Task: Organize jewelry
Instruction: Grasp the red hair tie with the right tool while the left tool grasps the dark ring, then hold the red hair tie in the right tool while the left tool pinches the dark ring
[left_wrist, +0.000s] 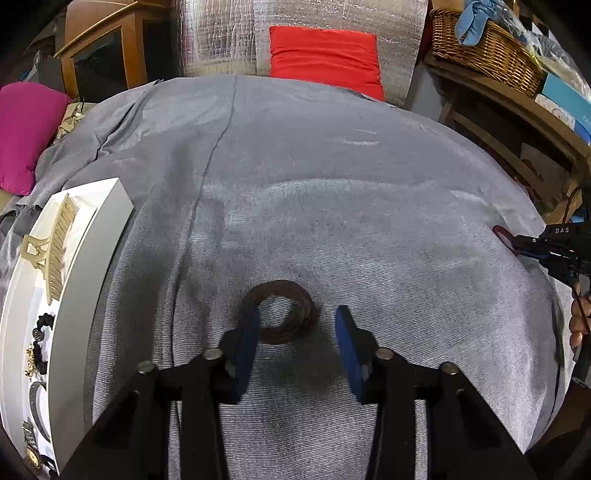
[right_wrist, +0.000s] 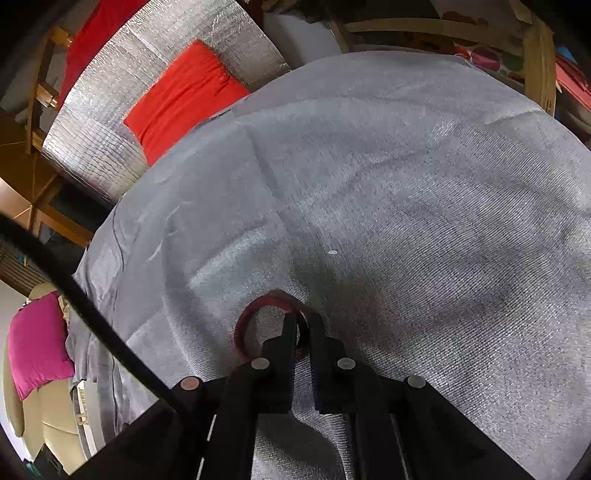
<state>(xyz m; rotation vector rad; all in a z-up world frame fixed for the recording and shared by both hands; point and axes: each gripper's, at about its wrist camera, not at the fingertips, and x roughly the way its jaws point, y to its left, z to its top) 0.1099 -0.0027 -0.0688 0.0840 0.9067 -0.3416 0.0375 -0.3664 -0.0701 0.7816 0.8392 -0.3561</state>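
On the grey cloth (left_wrist: 332, 206) lies a dark brown bangle (left_wrist: 280, 288). My left gripper (left_wrist: 297, 313) stands open around it. Its left blue pad (left_wrist: 245, 343) overlaps the bangle's left edge, and a gap separates the right pad (left_wrist: 349, 339) from it. In the right wrist view my right gripper (right_wrist: 304, 325) is shut on the right side of a thin dark red bangle (right_wrist: 269, 301) that rests on the cloth. The left wrist view also shows that gripper (left_wrist: 517, 242) at the far right, with the red bangle (left_wrist: 501, 233) at its tip.
A white tray (left_wrist: 92, 236) at the left holds a gold comb clip (left_wrist: 55, 243), a black scrunchie (left_wrist: 42, 332) and other pieces. Behind the cloth are a pink cushion (left_wrist: 26, 133), a red cushion (left_wrist: 325, 55) and a wicker basket (left_wrist: 487, 48). A hand (left_wrist: 578, 321) shows at the right edge.
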